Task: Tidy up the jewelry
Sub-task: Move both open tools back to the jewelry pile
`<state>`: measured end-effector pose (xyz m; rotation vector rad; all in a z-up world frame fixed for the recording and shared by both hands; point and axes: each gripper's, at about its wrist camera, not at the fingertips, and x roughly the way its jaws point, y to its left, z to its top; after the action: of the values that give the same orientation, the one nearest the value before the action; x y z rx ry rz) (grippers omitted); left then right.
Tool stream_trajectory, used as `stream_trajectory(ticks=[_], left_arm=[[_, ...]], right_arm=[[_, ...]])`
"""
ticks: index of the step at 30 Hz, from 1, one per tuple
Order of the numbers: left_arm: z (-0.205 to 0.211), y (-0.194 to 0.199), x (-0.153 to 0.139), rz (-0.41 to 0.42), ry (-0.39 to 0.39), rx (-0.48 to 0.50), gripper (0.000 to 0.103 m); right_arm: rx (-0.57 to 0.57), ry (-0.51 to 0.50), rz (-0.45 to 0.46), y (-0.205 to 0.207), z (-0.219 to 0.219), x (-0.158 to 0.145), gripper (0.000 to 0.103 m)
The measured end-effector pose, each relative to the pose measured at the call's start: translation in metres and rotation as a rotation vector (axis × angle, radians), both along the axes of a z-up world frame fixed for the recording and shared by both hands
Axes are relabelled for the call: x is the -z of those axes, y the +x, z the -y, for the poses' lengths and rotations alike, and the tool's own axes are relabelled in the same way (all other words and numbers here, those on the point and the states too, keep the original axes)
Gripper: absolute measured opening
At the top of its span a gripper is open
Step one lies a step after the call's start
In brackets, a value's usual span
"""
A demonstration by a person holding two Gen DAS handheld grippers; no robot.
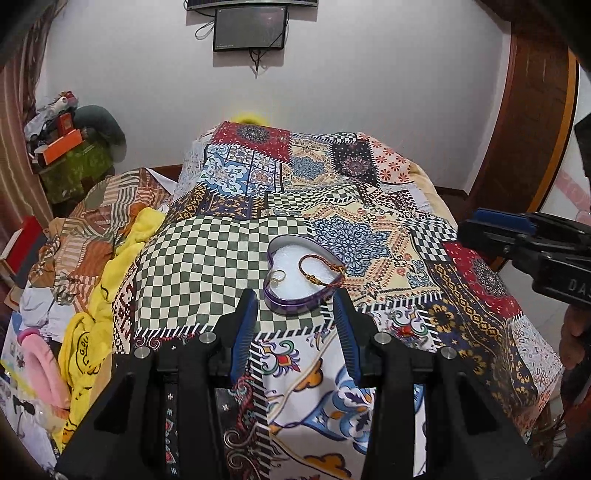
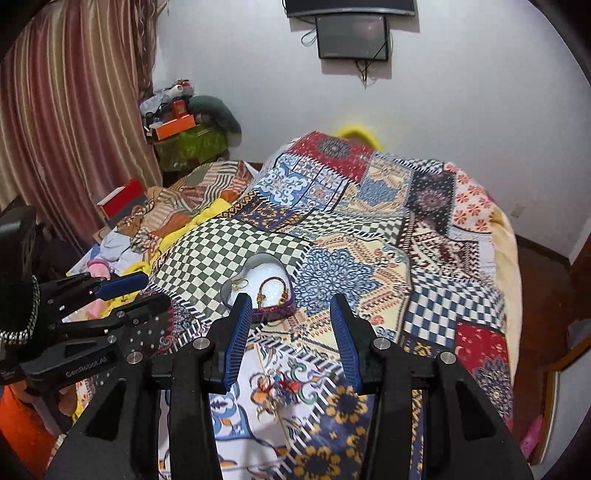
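Note:
A purple heart-shaped box (image 1: 295, 306) with a white foam lining sits on the patchwork cloth. Inside lie a gold ring (image 1: 277, 276) and a braided bracelet with gold fittings (image 1: 320, 269). My left gripper (image 1: 297, 314) is open and empty, just in front of the box. In the right wrist view the box (image 2: 275, 312) holds the ring (image 2: 240, 285) and the bracelet (image 2: 271, 288). My right gripper (image 2: 291, 317) is open and empty, near the box's front edge. A thin gold necklace (image 2: 273, 400) lies on the cloth between its fingers.
The patchwork cloth (image 1: 369, 236) covers a raised surface that drops off at the right. A heap of clothes (image 1: 85, 280) lies to the left. A cluttered green stand (image 1: 70, 162) is at the back left. A screen (image 1: 249, 27) hangs on the wall.

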<state>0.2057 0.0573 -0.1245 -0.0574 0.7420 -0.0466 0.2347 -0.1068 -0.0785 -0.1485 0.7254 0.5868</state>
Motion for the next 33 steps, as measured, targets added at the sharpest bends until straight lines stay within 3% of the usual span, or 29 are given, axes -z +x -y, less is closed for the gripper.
stream_trajectory(ticks=[4,11,25,33], left_arm=[[0.009,-0.009,0.001,-0.001,0.002,0.006,0.047],[0.026,-0.023,0.012,-0.027,0.017,0.029,0.047],[0.038,-0.023,0.055,-0.127,-0.044,0.041,0.047],[0.043,-0.018,0.070,-0.150,-0.039,0.062,0.047]], right_arm=[[0.009,-0.013,0.025,-0.015,0.007,0.001,0.040],[0.022,-0.034,0.007,-0.027,0.016,0.018,0.040],[0.045,-0.061,-0.111,-0.035,0.028,0.073,0.040],[0.014,-0.058,-0.148,-0.032,0.016,0.091,0.040]])
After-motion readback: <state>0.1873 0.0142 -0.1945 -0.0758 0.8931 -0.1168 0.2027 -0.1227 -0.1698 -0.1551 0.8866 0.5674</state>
